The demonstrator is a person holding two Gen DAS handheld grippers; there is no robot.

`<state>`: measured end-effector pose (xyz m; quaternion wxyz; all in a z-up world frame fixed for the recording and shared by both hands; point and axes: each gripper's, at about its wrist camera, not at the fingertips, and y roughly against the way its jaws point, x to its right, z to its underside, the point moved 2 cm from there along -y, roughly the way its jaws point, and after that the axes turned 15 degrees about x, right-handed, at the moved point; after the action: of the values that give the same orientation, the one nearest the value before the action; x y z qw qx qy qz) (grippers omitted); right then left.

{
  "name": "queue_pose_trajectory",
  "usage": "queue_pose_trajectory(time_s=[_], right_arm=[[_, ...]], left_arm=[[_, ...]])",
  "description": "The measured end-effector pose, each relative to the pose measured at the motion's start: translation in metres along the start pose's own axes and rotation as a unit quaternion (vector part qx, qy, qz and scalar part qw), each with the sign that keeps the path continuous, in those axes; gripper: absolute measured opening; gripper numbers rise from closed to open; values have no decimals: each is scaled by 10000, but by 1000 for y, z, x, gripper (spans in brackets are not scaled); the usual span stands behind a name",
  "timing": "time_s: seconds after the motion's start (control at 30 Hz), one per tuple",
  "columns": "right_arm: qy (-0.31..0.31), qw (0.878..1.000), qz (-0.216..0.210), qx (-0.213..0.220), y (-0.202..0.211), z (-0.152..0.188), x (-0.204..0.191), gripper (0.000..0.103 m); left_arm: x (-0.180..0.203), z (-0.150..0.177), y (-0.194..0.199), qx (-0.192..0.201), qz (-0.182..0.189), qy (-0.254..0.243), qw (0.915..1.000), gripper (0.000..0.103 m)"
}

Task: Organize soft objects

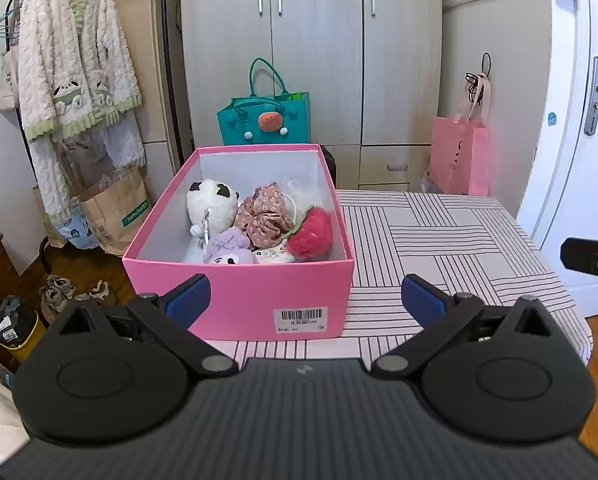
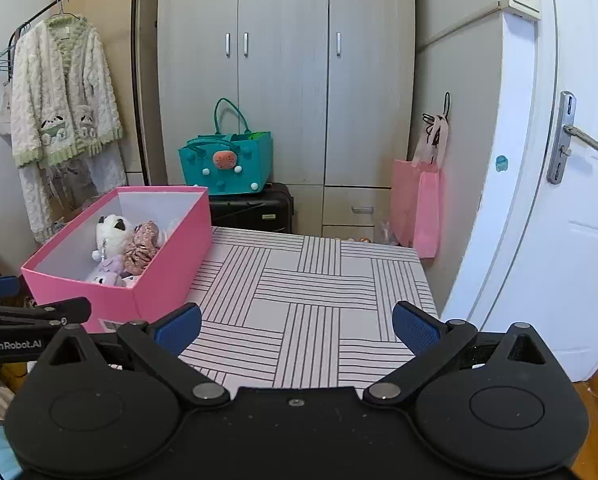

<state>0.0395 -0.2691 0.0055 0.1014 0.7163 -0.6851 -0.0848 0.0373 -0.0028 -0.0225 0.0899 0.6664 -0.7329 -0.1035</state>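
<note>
A pink box (image 1: 235, 288) stands on the striped table (image 1: 439, 232) at its left side. It holds a white panda plush (image 1: 211, 204), a purple plush (image 1: 227, 250), a floral fabric piece (image 1: 265, 214) and a red fluffy ball (image 1: 313, 232). My left gripper (image 1: 305, 300) is open and empty, just in front of the box's near wall. My right gripper (image 2: 297, 330) is open and empty over the table (image 2: 319, 280), to the right of the box (image 2: 163, 272). The panda (image 2: 113, 230) and the floral piece (image 2: 143, 246) also show there.
A teal bag (image 2: 227, 162) sits on a black suitcase (image 2: 255, 208) behind the table. Pink bags (image 2: 419, 208) hang by the wardrobe (image 2: 283, 80). A white door (image 2: 571, 184) is at the right. A clothes rack with a robe (image 1: 71, 64) stands left. The left gripper's side (image 2: 31, 316) shows in the right wrist view.
</note>
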Motion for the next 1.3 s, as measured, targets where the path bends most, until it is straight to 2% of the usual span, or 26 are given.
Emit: queue_pose_trajectory(time_s=[0.43, 0.73, 0.9, 1.13, 1.3], right_arm=[[8, 9997, 181, 157, 8, 6, 5, 103], [180, 9976, 393, 540, 16, 5, 4, 103], [159, 9974, 348, 617, 19, 9, 4, 103], [129, 9955, 406, 843, 28, 9, 7, 103], [151, 9957, 425, 810, 25, 10, 7, 103]], left_arm=[[3, 1, 7, 35, -3, -63, 10000, 103], [2, -2, 15, 399, -129, -132, 9990, 103], [5, -2, 20, 551, -111, -216, 9982, 103], [7, 0, 22, 604, -134, -257, 9978, 103], [7, 1, 23, 587, -154, -225, 9979, 103]])
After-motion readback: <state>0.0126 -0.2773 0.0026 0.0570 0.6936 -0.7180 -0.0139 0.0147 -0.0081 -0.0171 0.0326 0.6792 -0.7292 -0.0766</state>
